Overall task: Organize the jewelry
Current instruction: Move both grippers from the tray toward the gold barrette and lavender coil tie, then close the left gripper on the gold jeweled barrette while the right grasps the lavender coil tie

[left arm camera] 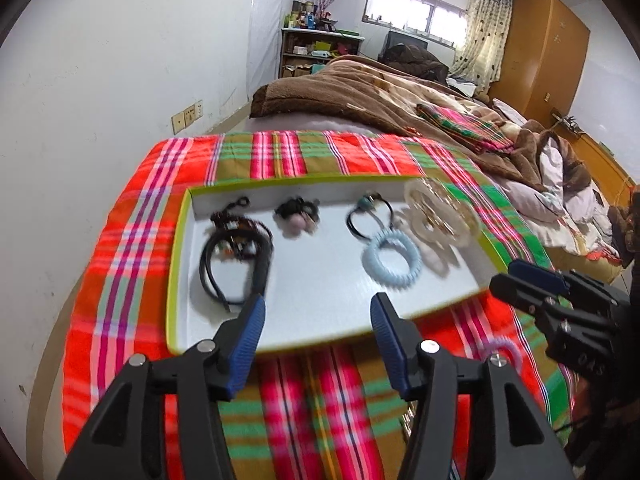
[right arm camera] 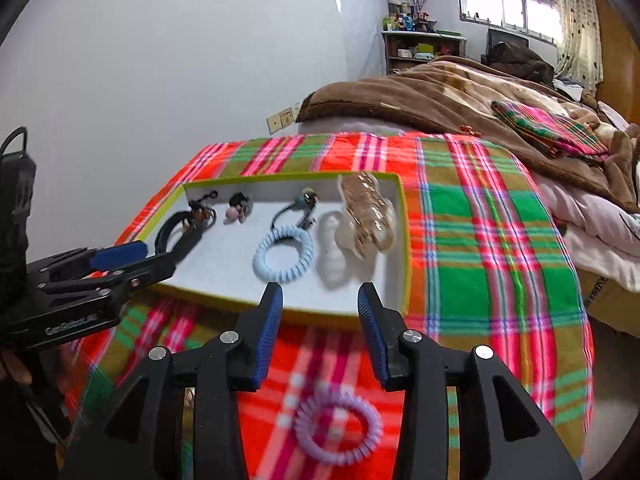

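A white tray with a green rim (left arm camera: 180, 248) (right arm camera: 404, 240) lies on the plaid cloth (left arm camera: 132, 240). In it are black headbands (left arm camera: 236, 256), a pink and black hair tie (left arm camera: 298, 216), a teal-bead hair tie (left arm camera: 368, 208), a light blue spiral hair tie (left arm camera: 392, 256) (right arm camera: 284, 256) and a clear hair claw (left arm camera: 440, 216) (right arm camera: 368, 216). A purple spiral hair tie (right arm camera: 336, 428) rests on the cloth in front of the tray, under my right gripper (right arm camera: 320, 292). That gripper is open and holds nothing. My left gripper (left arm camera: 318, 304) hovers over the tray's near edge, open and holding nothing.
A brown blanket (left arm camera: 360, 92) and a folded plaid cloth (left arm camera: 464, 128) lie behind the tray on the bed. A white wall (left arm camera: 100, 80) runs along the left. A shelf (left arm camera: 316, 48) and a wooden wardrobe (left arm camera: 548, 48) stand far back.
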Demonstrator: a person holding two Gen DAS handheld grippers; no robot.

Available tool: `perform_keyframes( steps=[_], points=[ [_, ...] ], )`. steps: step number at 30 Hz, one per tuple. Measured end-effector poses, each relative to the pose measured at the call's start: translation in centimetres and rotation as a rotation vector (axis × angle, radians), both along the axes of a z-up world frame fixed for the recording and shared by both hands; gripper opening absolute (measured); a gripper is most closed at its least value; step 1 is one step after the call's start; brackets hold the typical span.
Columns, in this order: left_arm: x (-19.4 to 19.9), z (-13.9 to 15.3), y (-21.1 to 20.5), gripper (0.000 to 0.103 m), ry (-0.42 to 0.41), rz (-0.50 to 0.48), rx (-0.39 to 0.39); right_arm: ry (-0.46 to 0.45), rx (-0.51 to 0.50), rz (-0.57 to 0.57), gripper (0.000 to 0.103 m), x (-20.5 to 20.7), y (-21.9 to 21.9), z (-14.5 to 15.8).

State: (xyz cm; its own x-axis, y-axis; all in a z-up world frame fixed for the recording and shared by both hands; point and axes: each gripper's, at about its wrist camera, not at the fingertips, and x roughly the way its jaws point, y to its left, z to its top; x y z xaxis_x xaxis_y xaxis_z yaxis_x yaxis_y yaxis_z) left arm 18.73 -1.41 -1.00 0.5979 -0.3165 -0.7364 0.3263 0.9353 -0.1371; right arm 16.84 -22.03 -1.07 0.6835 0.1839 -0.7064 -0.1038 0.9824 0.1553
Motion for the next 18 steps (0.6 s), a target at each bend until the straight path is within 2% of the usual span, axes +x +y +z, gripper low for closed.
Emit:
perform_keyframes(
  steps=[9, 18],
  points=[
    [-4.5, -1.4, -1.8, 0.057, 0.013, -0.101, 0.031, 0.018, 0.001, -0.037, 0.041, -3.1, -2.4, -1.1],
    [-7.4, -3.3, -4.7, 0.057, 0.002, -0.182, 0.156, 0.052, 0.011, -0.056, 0.041, -4.7, -3.6, -2.7]
  ],
)
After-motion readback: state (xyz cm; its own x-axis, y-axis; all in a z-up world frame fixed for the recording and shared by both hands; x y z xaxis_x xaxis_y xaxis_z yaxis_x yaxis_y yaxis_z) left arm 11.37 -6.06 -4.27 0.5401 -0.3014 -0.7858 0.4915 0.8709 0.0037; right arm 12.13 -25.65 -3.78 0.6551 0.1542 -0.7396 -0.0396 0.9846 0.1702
